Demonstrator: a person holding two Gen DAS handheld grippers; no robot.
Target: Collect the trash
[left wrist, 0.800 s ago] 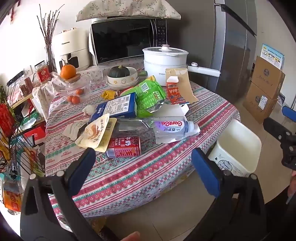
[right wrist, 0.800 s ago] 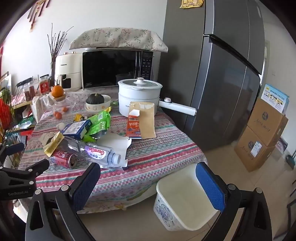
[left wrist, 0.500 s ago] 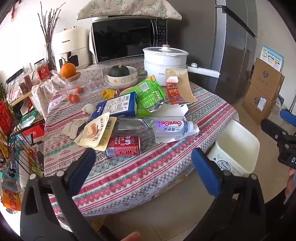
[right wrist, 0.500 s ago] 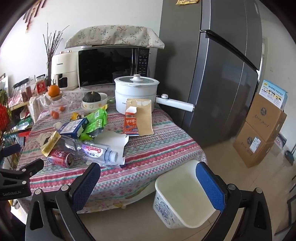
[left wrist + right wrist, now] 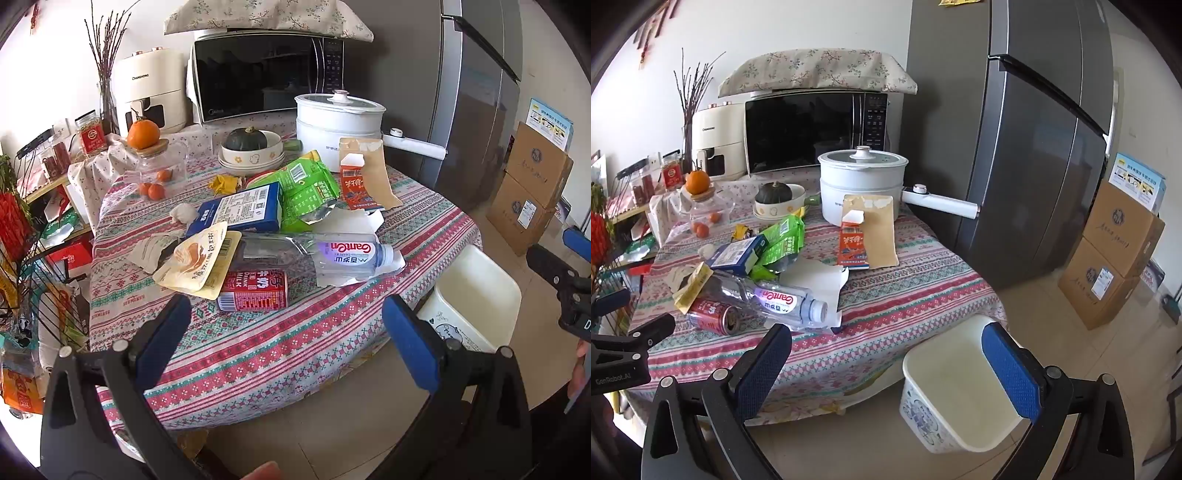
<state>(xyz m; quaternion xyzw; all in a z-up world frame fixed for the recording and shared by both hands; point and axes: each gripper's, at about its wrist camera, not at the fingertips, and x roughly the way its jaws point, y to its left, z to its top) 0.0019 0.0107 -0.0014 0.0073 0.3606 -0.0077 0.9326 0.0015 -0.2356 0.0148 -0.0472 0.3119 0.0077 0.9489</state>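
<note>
Left wrist view: red can (image 5: 253, 296) half under yellow pouch (image 5: 197, 260).

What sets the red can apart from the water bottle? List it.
The red can is short, opaque metal; the water bottle is longer, clear plastic. The can lies nearer the table edge, the bottle behind it, on white paper. Both lie on their sides.

I see a clear plastic bottle (image 5: 321, 254) lying on its side beside a tipped red milk can (image 5: 253, 296); yellow pouch (image 5: 197, 260), blue carton (image 5: 240, 212), green wrapper (image 5: 308, 186) heaped behind. White bin (image 5: 960, 384) stands on the floor.
</note>
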